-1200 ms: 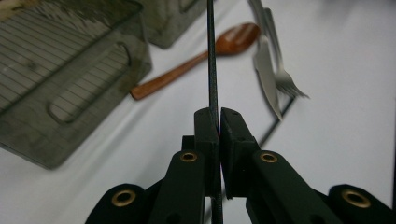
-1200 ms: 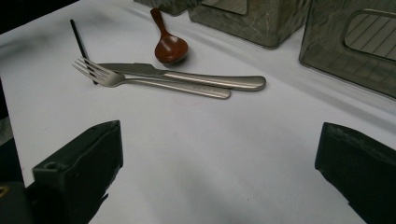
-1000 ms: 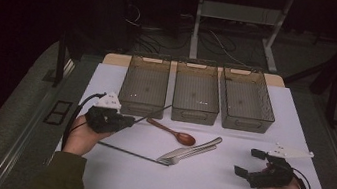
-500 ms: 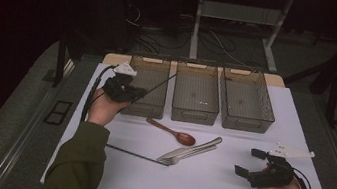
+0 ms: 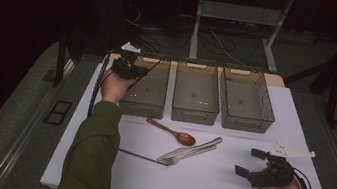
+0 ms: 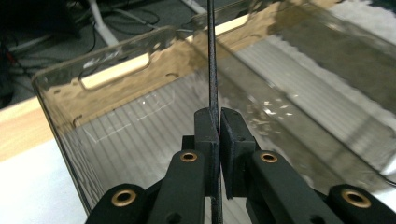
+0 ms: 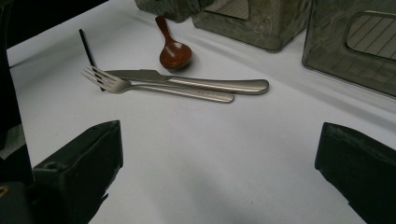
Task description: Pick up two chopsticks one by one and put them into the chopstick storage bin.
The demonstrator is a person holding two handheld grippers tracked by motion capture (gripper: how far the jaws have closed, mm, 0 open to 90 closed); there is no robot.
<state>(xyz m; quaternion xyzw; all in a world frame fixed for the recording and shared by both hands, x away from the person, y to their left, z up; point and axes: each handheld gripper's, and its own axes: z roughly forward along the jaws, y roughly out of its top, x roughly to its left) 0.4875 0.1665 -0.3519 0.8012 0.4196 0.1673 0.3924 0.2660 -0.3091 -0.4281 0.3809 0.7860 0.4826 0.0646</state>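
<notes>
My left gripper [image 5: 132, 70] [image 6: 219, 135] hangs over the left clear bin [image 5: 147, 102] [image 6: 116, 70], shut on a thin black chopstick [image 6: 212, 56] that runs up between the pads. A second black chopstick [image 5: 136, 155] [image 7: 88, 49] lies on the white table beside a fork [image 5: 182, 158] [image 7: 140, 86], a knife [image 5: 196, 148] [image 7: 196, 83] and a brown spoon [image 5: 173, 133] [image 7: 173, 53]. My right gripper [image 5: 250, 162] [image 7: 219, 177] rests open near the table's front right, its jaws wide apart with bare table between them.
Three clear bins stand side by side at the back of the white table [image 5: 224, 183]: left, middle [image 5: 194, 111] and right [image 5: 246, 121]. Cables and metal frame legs [image 5: 197, 23] lie beyond the far edge. A dark ledge runs along the table's left side.
My left hand has carried the chopstick from the table's left front away to above the left bin. The right hand has kept still.
</notes>
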